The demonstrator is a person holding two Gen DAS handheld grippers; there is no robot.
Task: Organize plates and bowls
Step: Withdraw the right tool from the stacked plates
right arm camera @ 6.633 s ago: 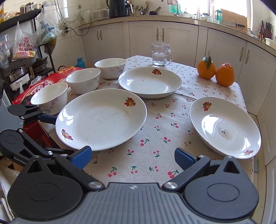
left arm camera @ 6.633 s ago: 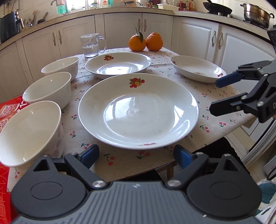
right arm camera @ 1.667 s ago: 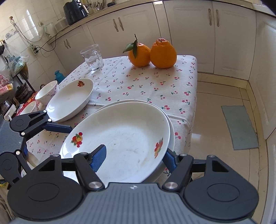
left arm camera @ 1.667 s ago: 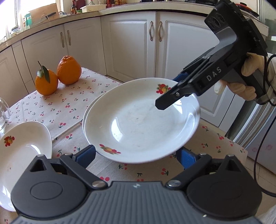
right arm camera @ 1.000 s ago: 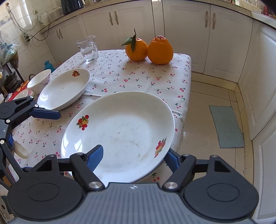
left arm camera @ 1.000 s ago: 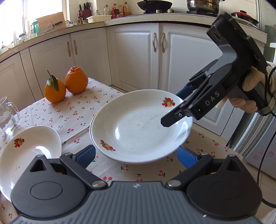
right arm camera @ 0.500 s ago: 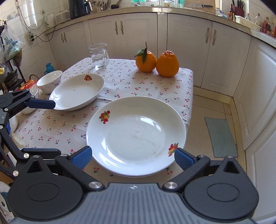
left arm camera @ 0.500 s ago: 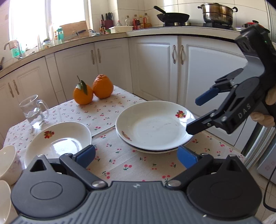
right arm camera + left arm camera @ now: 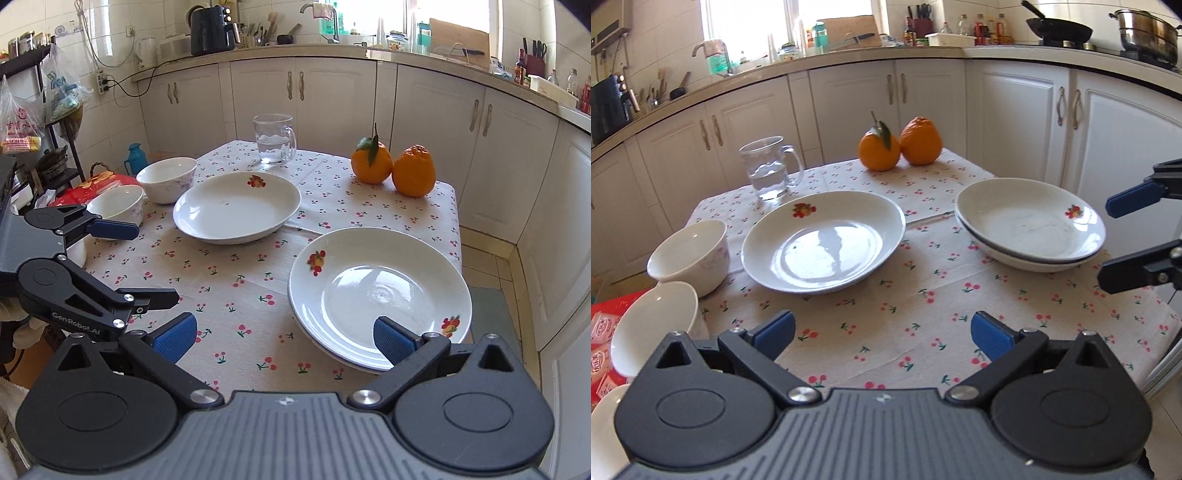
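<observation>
Two white flowered plates sit stacked (image 9: 380, 295) at the table's right corner, also seen in the left wrist view (image 9: 1030, 225). My right gripper (image 9: 284, 338) is open just short of the stack, holding nothing; its right pad overlaps the near rim in the picture. A single plate (image 9: 823, 240) lies mid-table. Three white bowls stand along the left edge: one (image 9: 689, 254) behind, one (image 9: 653, 325) nearer, a third (image 9: 602, 424) partly cut off. My left gripper (image 9: 882, 334) is open over bare tablecloth and appears in the right wrist view (image 9: 157, 264) too.
A glass mug of water (image 9: 768, 170) and two oranges (image 9: 899, 146) stand at the table's far side. A red package (image 9: 602, 332) lies beyond the bowls on the left. The table's right edge (image 9: 458, 221) drops to the tiled floor. White cabinets surround the table.
The right gripper set its plate on the other plate, opened, and drew back. The left gripper pulled back and swung left, bringing the single plate and bowls into view.
</observation>
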